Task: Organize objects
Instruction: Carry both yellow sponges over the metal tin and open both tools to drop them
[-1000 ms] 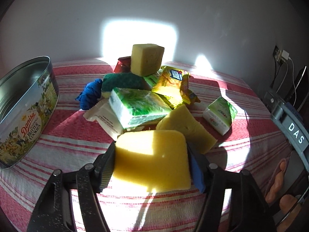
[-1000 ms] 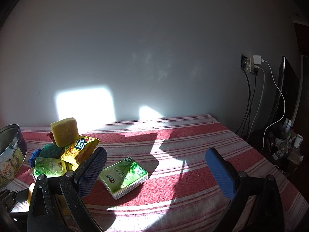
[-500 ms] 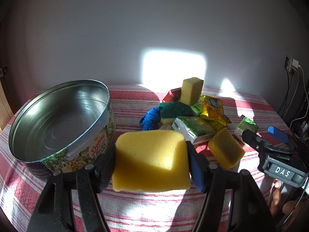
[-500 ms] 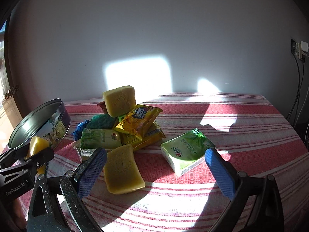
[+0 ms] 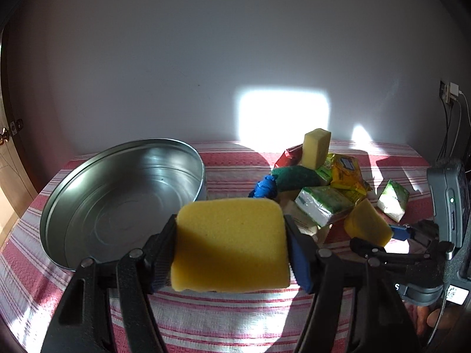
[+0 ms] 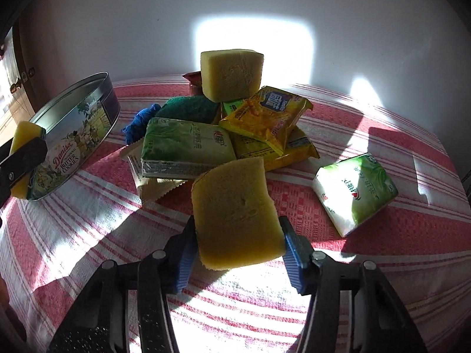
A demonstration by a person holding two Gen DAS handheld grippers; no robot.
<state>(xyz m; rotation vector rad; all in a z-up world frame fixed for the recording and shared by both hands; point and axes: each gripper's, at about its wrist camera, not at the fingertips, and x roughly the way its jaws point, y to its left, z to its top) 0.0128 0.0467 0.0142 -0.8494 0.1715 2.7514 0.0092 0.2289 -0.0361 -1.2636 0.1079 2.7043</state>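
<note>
Sun falls across my striped tablecloth (image 5: pixel 235 317) below a white wall. My left gripper (image 5: pixel 232 250) clamps a yellow sponge (image 5: pixel 231 247) just short of the cookie tin (image 5: pixel 117 194), which sits toward the cloth's left edge. My right gripper (image 6: pixel 237 241) pinches a second sponge (image 6: pixel 235 211) at the pile's near side.

A red-and-white striped cloth (image 6: pixel 338 206) covers the table. The sponges (image 5: pixel 231 247) are yellow; one scrub pad (image 6: pixel 188 108) is dark green, beside a blue cloth ball (image 6: pixel 141 120). Tissue packs (image 6: pixel 356 189) are green and white, the snack packets (image 6: pixel 268 114) yellow. The cookie tin (image 5: pixel 117 194) is silver inside, with a painted scene outside. The fingers (image 6: pixel 294 250) carry blue pads.
</note>
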